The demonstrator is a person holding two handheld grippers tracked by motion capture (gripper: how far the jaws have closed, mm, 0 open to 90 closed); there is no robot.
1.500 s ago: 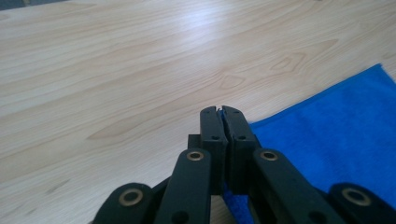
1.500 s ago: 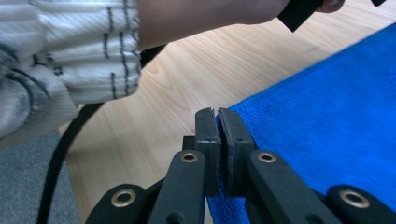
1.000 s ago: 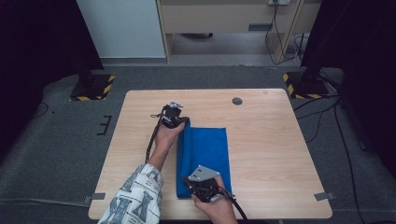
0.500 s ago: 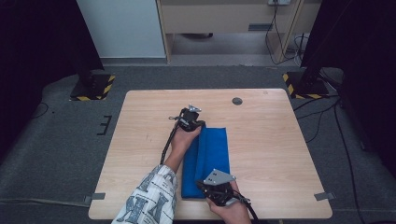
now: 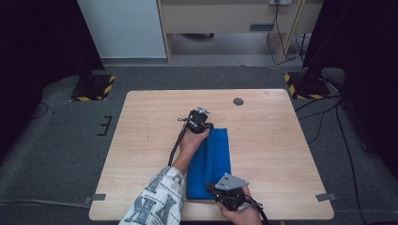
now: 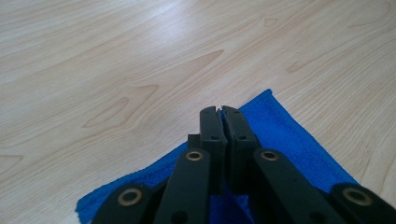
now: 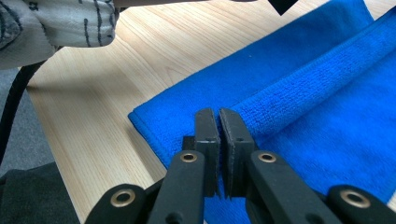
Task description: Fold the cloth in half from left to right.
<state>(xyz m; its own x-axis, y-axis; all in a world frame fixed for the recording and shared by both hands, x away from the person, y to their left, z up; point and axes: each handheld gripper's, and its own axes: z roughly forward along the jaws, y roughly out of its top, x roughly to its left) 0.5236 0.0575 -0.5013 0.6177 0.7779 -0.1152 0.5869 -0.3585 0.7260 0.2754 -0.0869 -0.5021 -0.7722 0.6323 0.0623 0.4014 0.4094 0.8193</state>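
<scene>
High view: left gripper [image 5: 201,116] is clamped on the far corner of the blue microfibre cloth [image 5: 217,154], while right gripper [image 5: 224,190] pinches its near edge. I judge a lengthwise fold is under way on the wooden counter [image 5: 272,140]; next, lay the lifted edge down evenly.

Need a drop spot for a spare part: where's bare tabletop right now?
Bare wood: the whole strip left of the blue cloth and sleeve, the wide area right of it, and the far band around the dark round insert. Crowded: centre to near edge, where both hand-held grippers, left and right, sit at the cloth.
</scene>
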